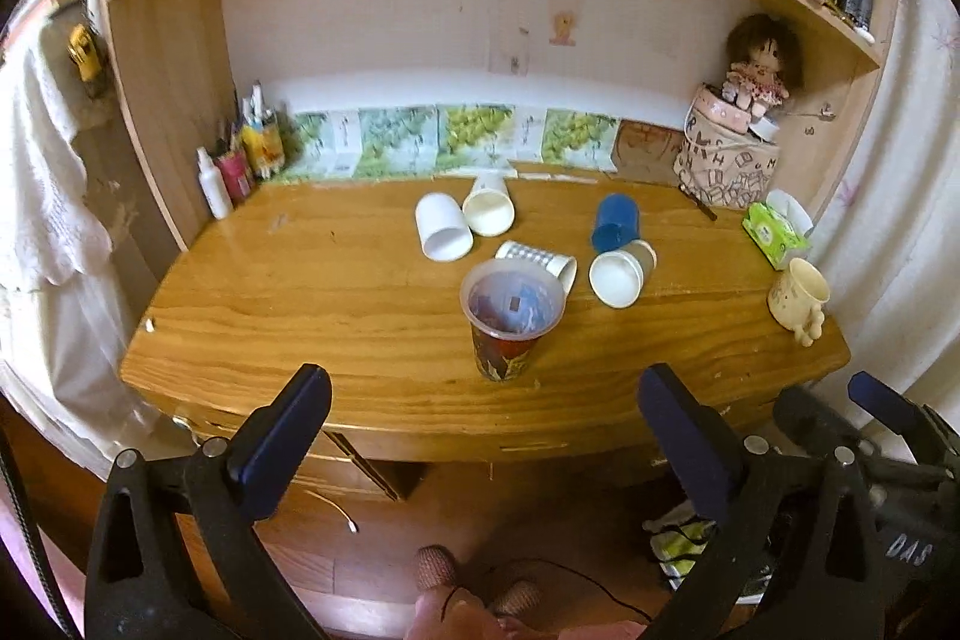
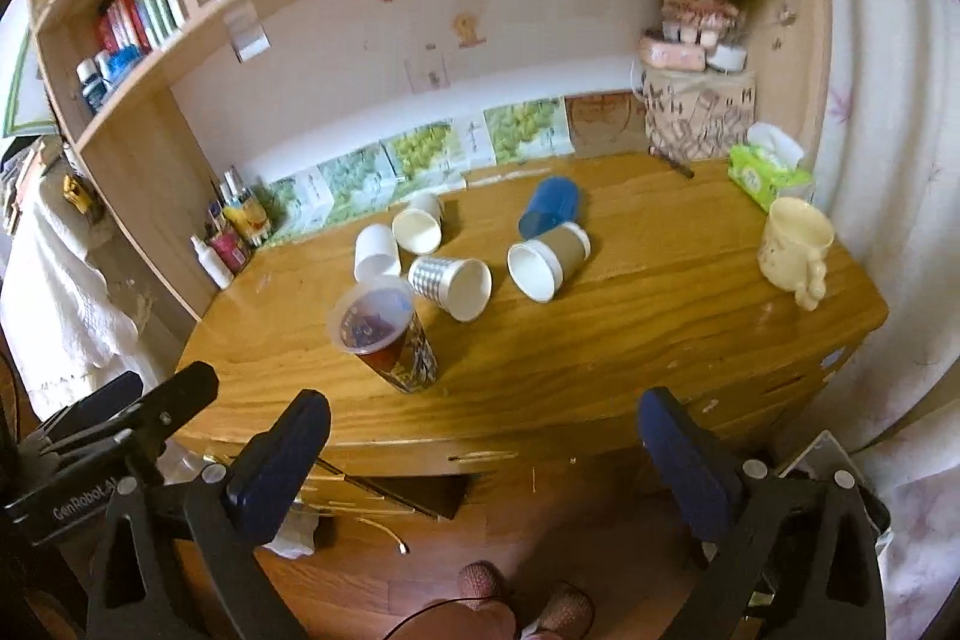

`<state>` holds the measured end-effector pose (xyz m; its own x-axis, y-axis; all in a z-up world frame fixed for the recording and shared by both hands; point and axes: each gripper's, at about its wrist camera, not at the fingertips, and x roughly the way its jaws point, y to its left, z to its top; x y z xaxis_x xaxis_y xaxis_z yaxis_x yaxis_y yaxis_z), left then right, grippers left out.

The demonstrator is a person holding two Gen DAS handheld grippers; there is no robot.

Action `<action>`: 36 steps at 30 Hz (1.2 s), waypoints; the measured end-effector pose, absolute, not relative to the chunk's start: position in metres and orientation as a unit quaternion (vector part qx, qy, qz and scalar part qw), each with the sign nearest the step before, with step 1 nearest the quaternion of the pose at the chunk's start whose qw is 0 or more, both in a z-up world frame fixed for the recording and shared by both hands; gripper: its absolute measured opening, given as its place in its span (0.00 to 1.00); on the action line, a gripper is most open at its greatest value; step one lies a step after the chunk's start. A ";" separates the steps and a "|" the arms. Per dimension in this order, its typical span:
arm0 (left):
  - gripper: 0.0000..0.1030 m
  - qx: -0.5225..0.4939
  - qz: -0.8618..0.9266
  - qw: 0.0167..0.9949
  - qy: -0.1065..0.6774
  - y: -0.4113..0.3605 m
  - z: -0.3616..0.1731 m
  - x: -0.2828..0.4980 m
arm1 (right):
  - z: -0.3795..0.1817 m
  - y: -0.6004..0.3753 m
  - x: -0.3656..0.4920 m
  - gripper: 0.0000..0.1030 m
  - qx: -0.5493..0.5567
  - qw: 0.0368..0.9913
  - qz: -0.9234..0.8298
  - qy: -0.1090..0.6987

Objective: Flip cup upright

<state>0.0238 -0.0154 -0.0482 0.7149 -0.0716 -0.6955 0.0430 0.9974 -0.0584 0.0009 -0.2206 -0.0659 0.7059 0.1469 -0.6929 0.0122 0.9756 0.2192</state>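
Observation:
A patterned red cup with a clear rim (image 1: 507, 319) (image 2: 384, 334) stands upright near the desk's front edge. Behind it several cups lie on their sides: a silver-checked paper cup (image 1: 540, 262) (image 2: 450, 283), a brown-sleeved paper cup (image 1: 621, 271) (image 2: 546, 261), a blue cup (image 1: 615, 222) (image 2: 551, 207), and two white cups (image 1: 443, 226) (image 1: 489, 207) (image 2: 377, 251) (image 2: 418, 224). My left gripper (image 1: 483, 412) is open and empty, in front of the desk edge. My right gripper (image 2: 483, 433) is open and empty, also short of the desk.
A cream mug (image 1: 798, 295) (image 2: 795, 247) stands upright at the desk's right edge, by a green tissue pack (image 1: 774, 226) (image 2: 765, 166). A doll on a fabric basket (image 1: 729, 160) fills the back right corner; bottles and pens (image 1: 240, 160) the back left. Shelves overhang the desk (image 1: 300, 304).

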 end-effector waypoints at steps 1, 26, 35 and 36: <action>0.99 -0.016 -0.027 0.930 0.367 -0.018 -0.046 0.020 | -0.063 -0.220 -0.001 1.00 0.098 0.918 0.041 0.381; 0.99 -0.012 0.092 0.970 0.227 -0.030 -0.029 -0.042 | -0.033 -0.225 -0.066 1.00 0.049 0.971 0.024 0.231; 0.99 -0.015 0.098 0.974 0.205 -0.036 -0.026 -0.045 | -0.035 -0.227 -0.066 1.00 0.054 0.972 0.036 0.224; 0.99 -0.015 0.098 0.974 0.203 -0.037 -0.026 -0.045 | -0.035 -0.228 -0.065 1.00 0.054 0.973 0.037 0.223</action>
<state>-0.0445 -0.0370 -0.0258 0.8986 0.1851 -0.3978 -0.1977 0.9802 0.0096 -0.0654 -0.2275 -0.0345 0.8980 0.0954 -0.4296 -0.0475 0.9915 0.1209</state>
